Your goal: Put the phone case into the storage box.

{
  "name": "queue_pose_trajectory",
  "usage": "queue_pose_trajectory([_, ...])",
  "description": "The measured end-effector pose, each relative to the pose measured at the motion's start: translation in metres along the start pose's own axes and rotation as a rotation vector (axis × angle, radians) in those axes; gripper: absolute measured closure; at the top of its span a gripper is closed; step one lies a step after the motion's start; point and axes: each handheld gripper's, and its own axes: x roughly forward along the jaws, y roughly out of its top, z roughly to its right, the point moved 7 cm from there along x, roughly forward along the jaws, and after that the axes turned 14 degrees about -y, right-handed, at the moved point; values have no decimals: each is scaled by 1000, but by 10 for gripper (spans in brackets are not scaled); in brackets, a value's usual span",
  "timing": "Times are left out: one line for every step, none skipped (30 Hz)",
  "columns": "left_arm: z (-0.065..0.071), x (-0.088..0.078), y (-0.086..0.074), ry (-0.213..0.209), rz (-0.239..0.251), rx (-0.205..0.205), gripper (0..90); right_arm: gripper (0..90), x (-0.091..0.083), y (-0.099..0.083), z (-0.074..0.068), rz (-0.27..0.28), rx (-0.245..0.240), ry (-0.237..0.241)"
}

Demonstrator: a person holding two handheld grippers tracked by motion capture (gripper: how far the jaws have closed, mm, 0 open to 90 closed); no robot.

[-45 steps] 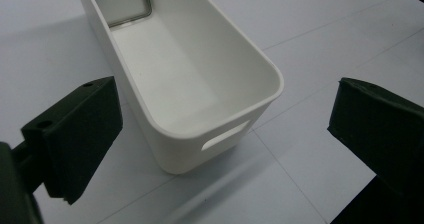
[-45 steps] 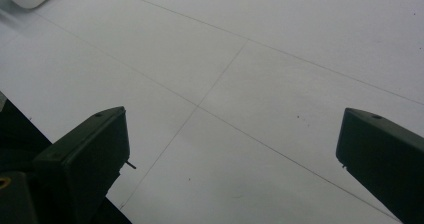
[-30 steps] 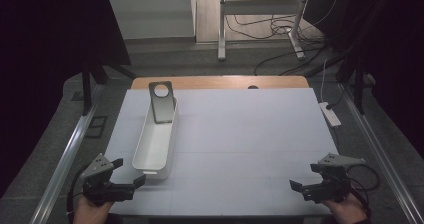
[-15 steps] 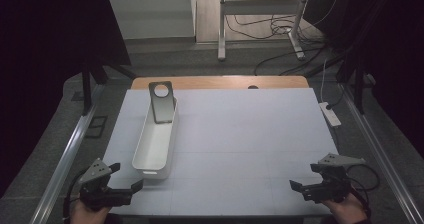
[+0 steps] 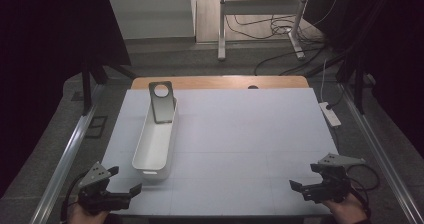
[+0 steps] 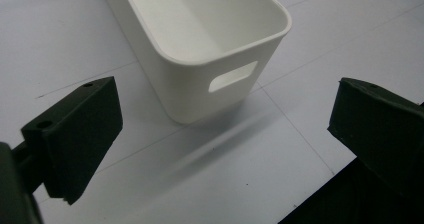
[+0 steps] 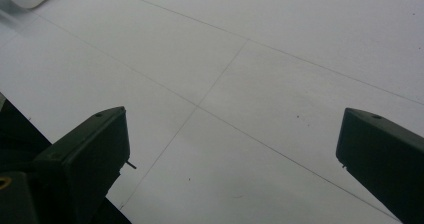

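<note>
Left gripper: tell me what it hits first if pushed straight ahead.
Probably the near end wall of the long white plastic bin, by its handle slot; the left gripper has open jaws, though depth is uncertain.

Cut off and hidden

We see the white bin [image 6: 200, 49] lose its far end past the left gripper view's top edge; our hands [image 5: 345, 211] leave the high view's bottom edge.

White power strip [image 5: 330, 113] off table's right edge — cables [image 5: 272, 26] on floor beyond.

Smooth white plastic bin [image 6: 200, 49] on a matt white table [image 5: 260, 149].
</note>
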Motion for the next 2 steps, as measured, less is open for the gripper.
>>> queue_pose_trajectory([0, 1, 0, -2, -2, 0, 18, 12, 0, 0, 0, 0, 1, 0])
queue_pose_trajectory([0, 1, 0, -2, -2, 0, 17, 12, 0, 0, 0, -1, 2, 2])
